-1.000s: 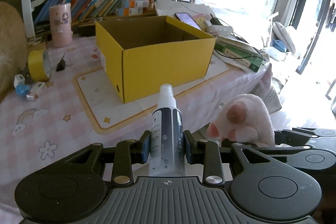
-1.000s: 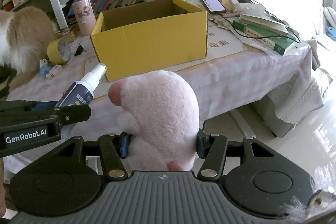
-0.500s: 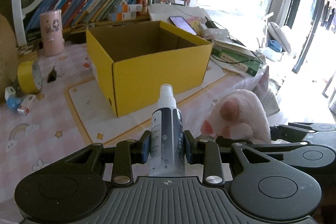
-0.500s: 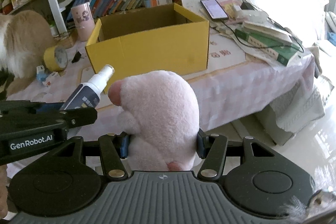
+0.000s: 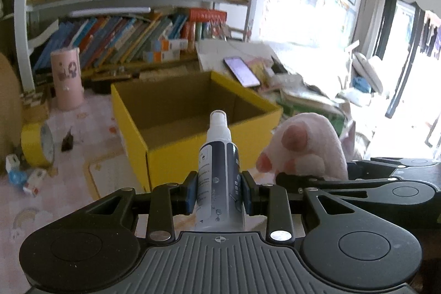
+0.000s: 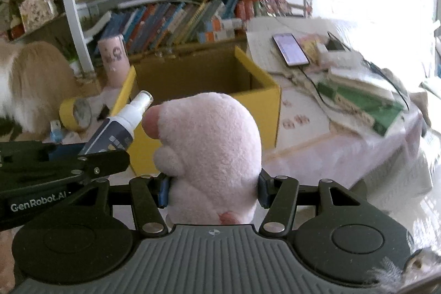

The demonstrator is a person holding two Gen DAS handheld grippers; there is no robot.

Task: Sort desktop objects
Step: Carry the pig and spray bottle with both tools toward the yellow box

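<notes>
Gripping a spray bottle (image 5: 219,178) upright between its pads, the left gripper (image 5: 219,193) now looks down into the open yellow box (image 5: 176,156), which has grown larger and nearer than a second ago. The right gripper (image 6: 212,190), just beside it, stays clamped on a pink plush toy (image 6: 209,153), held ahead of the box's front wall near the table's (image 6: 317,153) front edge. Both have risen; more of the box's inside shows.

spray bottle (image 5: 219,167): 1 | plush paw (image 6: 209,153): 1 | yellow box (image 5: 193,112): 1 | tape roll (image 5: 37,145): 1 | phone (image 6: 290,49): 1 | pink cup (image 5: 67,79): 1
</notes>
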